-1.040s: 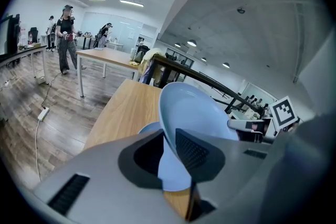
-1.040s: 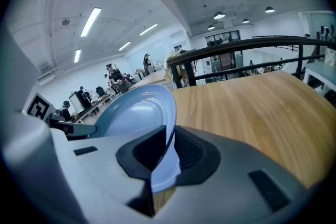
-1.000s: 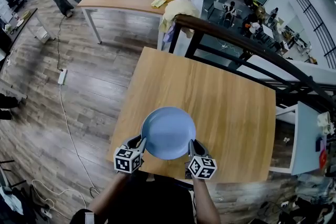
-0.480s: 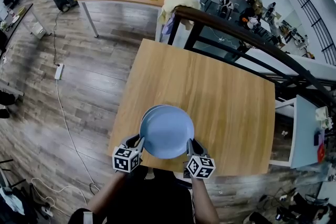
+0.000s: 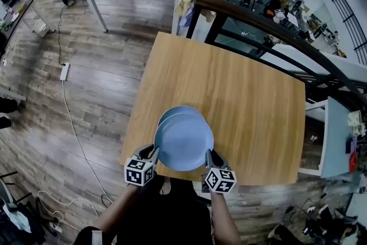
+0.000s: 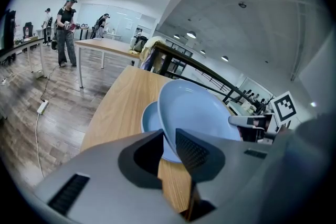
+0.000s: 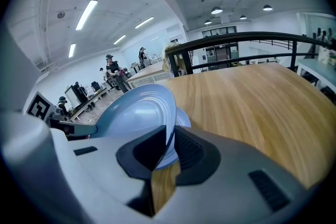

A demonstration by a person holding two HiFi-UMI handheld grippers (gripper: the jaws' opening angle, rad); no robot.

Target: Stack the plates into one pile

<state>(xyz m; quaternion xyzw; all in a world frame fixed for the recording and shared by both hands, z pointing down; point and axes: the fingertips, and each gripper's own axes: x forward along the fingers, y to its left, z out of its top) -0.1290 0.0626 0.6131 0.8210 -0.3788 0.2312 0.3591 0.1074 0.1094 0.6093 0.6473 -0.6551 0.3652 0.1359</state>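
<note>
Plainly, both tools are clamped on one pale blue plate (image 5: 183, 142). The left gripper (image 5: 150, 153) pinches its rim at about 8 o'clock and the right gripper (image 5: 210, 156) pinches it at about 4 o'clock. In each gripper view the rim runs between the two ribbed pads, which are closed onto it. The plate is held tilted above the near edge of the wooden table (image 5: 246, 106), toward 6 o'clock in the head view. A second blue plate (image 5: 175, 113) lies flat on the wood beneath it, showing as a crescent past the held plate's rim from about 10 to 12 o'clock. Whether the two plates touch cannot be told. The print that shows is the black-and-white square marker pattern on each gripper's cube, which carries no letters. A dark railing (image 5: 258, 28) runs along the table's far side, toward 1 o'clock.
</note>
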